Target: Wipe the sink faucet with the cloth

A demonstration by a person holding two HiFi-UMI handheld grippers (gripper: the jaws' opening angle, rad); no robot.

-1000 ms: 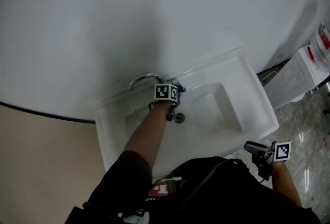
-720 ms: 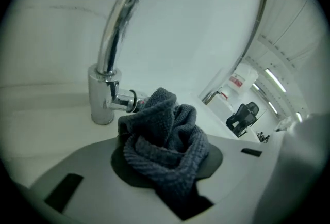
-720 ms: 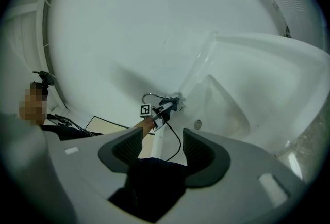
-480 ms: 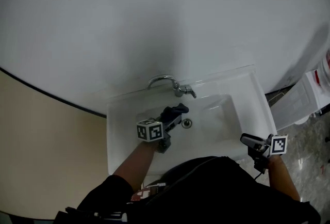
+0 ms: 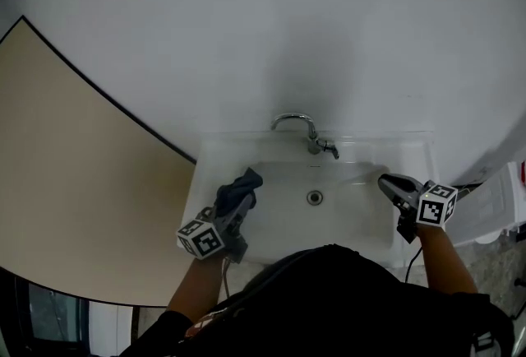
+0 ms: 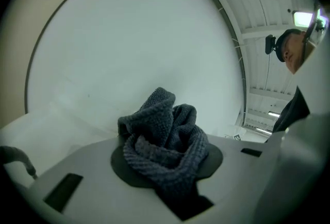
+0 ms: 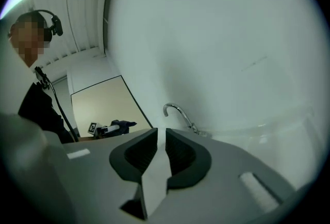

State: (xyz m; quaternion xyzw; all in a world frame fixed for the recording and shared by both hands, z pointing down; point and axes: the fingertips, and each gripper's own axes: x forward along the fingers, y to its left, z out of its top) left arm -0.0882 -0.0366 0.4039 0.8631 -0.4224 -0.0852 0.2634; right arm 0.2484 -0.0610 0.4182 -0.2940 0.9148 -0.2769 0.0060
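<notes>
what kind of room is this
Likely a washroom or utility corner: a white sink with a chrome faucet set against a plain white wall, and a dark cloth at the sink's left side.

The dark grey cloth (image 6: 162, 140) is coarse, ribbed knit; the curved metal faucet (image 5: 316, 144) shines polished; the white rectangular sink (image 5: 218, 170) looks smooth, glossy.

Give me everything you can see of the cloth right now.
The cloth is dark blue-grey, coarse knit, crumpled into loose folds. The left gripper is shut on it, a wad bulging out in front. In the head view it is held above the left front part of the sink, apart from the faucet. Nothing but the gripper seems to touch it. Wet or dry cannot be told.
</notes>
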